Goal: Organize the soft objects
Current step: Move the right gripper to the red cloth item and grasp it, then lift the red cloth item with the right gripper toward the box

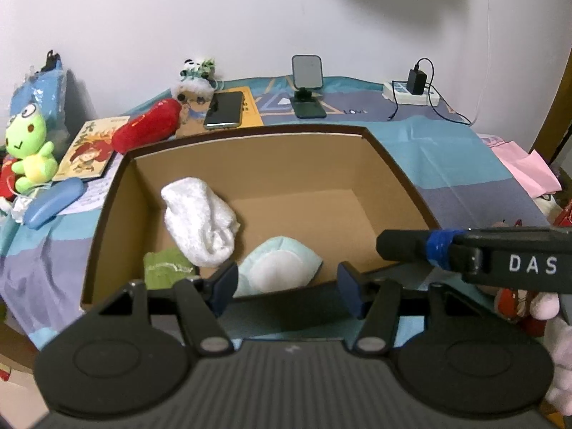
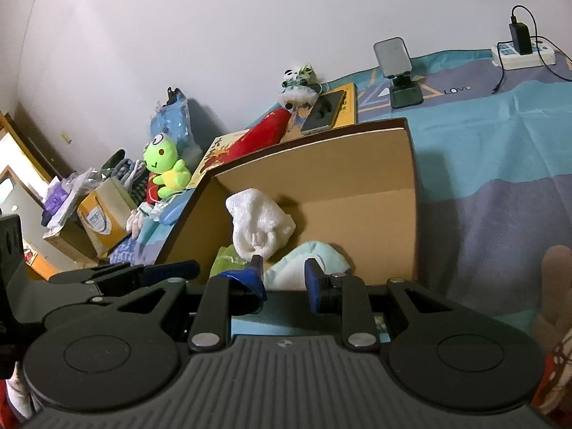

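Note:
An open cardboard box [image 1: 393,175] [image 2: 407,186] sits on the blue bedspread. Inside lie a white towel [image 1: 200,218] [image 2: 259,223], a pale teal cloth [image 1: 282,266] [image 2: 314,259] and a green cloth [image 1: 166,268] [image 2: 223,262]. My left gripper [image 1: 287,286] is open and empty at the box's near edge. My right gripper [image 2: 284,282] is open and empty over the near edge; its body [image 1: 500,257] shows at the right of the left wrist view. A green frog plush [image 1: 30,146] [image 2: 166,164] and a red plush [image 1: 146,127] [image 2: 261,132] lie outside, left of the box.
A phone [image 1: 225,109] on a yellow book, a comic book [image 1: 93,150], a phone stand [image 1: 307,85], a power strip [image 1: 411,93], a blue glasses case [image 1: 53,203] and a panda toy [image 1: 196,71] lie behind and left of the box. Plush toys [image 1: 529,304] lie at the right.

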### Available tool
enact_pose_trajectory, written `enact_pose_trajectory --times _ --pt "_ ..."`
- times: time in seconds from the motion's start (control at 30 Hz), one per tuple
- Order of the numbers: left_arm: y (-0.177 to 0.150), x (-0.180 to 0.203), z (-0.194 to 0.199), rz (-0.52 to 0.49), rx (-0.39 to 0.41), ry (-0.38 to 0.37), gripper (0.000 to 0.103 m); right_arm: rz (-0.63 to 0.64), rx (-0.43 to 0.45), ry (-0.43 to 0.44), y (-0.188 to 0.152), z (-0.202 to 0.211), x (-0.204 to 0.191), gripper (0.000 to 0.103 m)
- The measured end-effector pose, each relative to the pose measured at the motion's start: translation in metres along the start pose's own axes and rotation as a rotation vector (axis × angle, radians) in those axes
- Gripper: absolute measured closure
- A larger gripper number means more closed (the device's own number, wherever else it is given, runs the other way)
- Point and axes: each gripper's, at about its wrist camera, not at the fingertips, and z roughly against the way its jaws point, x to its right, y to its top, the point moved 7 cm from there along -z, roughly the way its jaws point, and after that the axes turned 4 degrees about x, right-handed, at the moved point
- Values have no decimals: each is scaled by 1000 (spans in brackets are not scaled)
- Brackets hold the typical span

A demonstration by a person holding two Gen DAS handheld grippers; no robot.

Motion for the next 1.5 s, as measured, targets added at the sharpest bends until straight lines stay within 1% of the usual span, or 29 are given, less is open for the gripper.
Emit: enact_pose_trajectory --times 0.23,0.37,0.53,0.7,0.87,1.03,1.2,1.37,1.43,1.5 --pt "-8 25 10 -6 5 18 42 3 -13 15 -7 18 12 95" --pt "-14 39 10 -11 -7 26 41 7 -24 17 -13 27 20 95" --pt "-26 59 9 -10 -29 16 41 4 -41 8 -24 38 34 95" --pt "-42 85 2 -33 -71 -12 40 7 -59 -14 -37 51 51 95" --pt "-57 119 -4 -69 -115 -77 39 11 -59 -52 -46 73 72 95" --pt "-68 157 -11 -114 -151 -161 39 14 -34 -119 -51 98 98 94" --pt "-73 193 -16 -151 -174 -264 39 18 -2 -177 -51 125 120 94" --pt "-71 225 -12 -178 -157 -395 38 29 39 -222 -48 150 136 94" --pt "-70 235 -9 -191 -142 -429 37 9 61 -207 -45 161 142 93" --pt "-68 242 -7 -201 -131 -459 37 -37 76 -151 -43 170 147 93"
